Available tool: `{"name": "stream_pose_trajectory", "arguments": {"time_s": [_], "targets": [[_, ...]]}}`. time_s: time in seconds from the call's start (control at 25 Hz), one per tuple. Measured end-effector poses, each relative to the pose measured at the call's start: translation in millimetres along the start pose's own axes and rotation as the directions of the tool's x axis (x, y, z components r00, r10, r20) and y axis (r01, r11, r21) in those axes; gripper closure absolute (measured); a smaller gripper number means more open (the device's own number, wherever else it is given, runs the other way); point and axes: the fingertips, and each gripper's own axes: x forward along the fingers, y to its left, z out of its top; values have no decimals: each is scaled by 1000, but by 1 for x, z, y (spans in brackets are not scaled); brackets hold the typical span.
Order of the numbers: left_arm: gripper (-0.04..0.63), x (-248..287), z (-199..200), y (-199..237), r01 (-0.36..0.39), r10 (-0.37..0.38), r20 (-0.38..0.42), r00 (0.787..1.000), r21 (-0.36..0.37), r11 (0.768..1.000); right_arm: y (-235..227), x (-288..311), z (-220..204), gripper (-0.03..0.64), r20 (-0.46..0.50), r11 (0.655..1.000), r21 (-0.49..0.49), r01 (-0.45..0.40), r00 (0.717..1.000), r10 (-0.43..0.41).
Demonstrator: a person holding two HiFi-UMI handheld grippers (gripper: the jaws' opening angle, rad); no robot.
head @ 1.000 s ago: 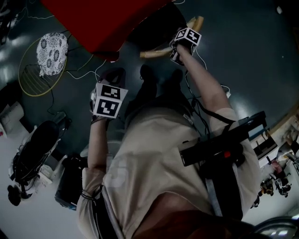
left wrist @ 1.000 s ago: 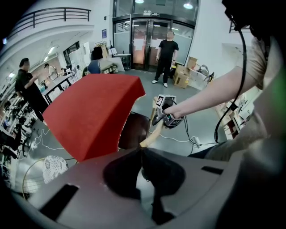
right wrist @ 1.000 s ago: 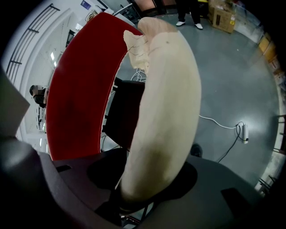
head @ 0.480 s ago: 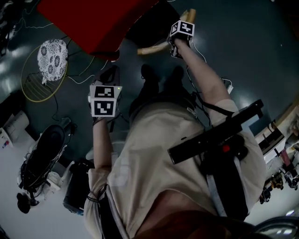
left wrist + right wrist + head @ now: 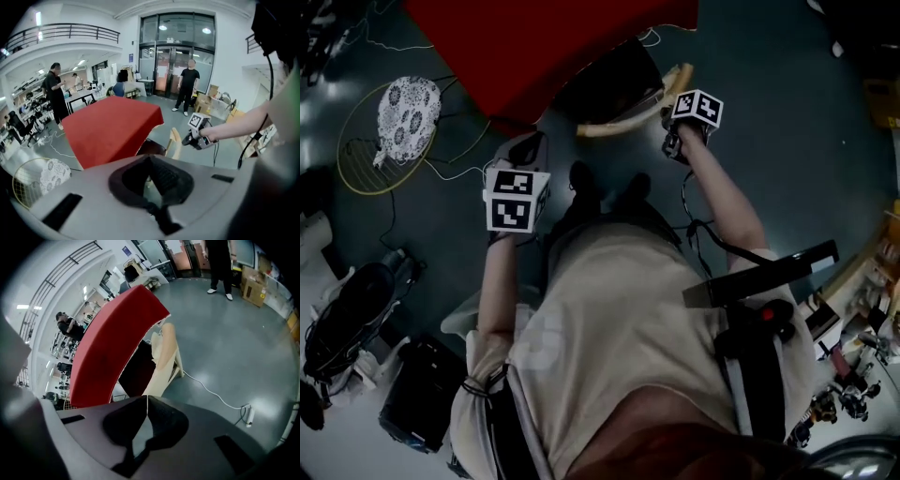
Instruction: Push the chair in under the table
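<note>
- Position: pale wooden chair (image 5: 619, 120) with dark seat stands at the red-covered surface (image 5: 553, 47) edge, seat beneath it.
- Tools: left tool (image 5: 149, 158) fully closed, empty; right tool (image 5: 147, 397) jaws just closed on nothing, clear of the chair.
- Judgement: push apparently finished; next, withdraw.

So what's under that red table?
The chair's dark seat sits partly under the red table, with its pale backrest outside. The table hides whatever lies further underneath.
</note>
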Motion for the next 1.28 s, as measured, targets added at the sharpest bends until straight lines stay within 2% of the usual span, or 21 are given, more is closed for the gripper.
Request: {"name": "stream_pose_trajectory", "arguments": {"time_s": [0.08, 0.16, 0.2, 0.28, 0.4, 0.52, 0.64, 0.76, 0.84, 1.0, 1.08, 1.24, 1.28], "targets": [[588, -3, 14, -2, 49, -42, 68, 997, -100, 994, 10, -13, 6, 604, 28, 997, -73, -32, 999, 34], [588, -7, 25, -4, 102, -78, 129, 989, -185, 978, 24, -23, 4, 604, 45, 987, -141, -78, 995, 85], [588, -9, 30, -4, 105, -75, 152, 986, -199, 974, 33, -27, 1, 604, 48, 980, -167, -109, 992, 119], [588, -12, 39, -5, 75, -42, 180, 983, -179, 981, 59, -35, -6, 604, 44, 957, -209, -199, 976, 212], [588, -17, 52, -12, 69, -33, 220, 975, -159, 985, 105, -52, -23, 604, 0, 897, -240, -372, 923, 384], [589, -26, 57, -17, 79, -39, 246, 969, -154, 985, 137, -65, -44, 604, -82, 837, -242, -490, 870, 486], [588, -37, 60, -16, 58, -6, 289, 957, -171, 984, 159, -82, -57, 604, -121, 789, -264, -555, 830, 544], [588, -48, 61, -13, 12, 58, 316, 947, -214, 977, 177, -110, -62, 604, -128, 728, -283, -624, 777, 617], [588, -52, 61, -13, -15, 90, 317, 944, -231, 973, 187, -129, -65, 604, -140, 680, -309, -665, 739, 659], [588, -59, 56, -21, -57, 137, 305, 942, -257, 965, 198, -160, -74, 604, -158, 598, -365, -713, 681, 715], [588, -64, 56, -26, -64, 151, 311, 938, -273, 960, 203, -176, -76, 604, -167, 548, -365, -752, 632, 757], [588, -71, 51, -38, -89, 171, 304, 937, -266, 960, 218, -208, -84, 604, -169, 405, -327, -854, 474, 864], [588, -73, 48, -43, -99, 179, 296, 938, -265, 959, 218, -213, -85, 604, -165, 383, -320, -866, 450, 878]]}}
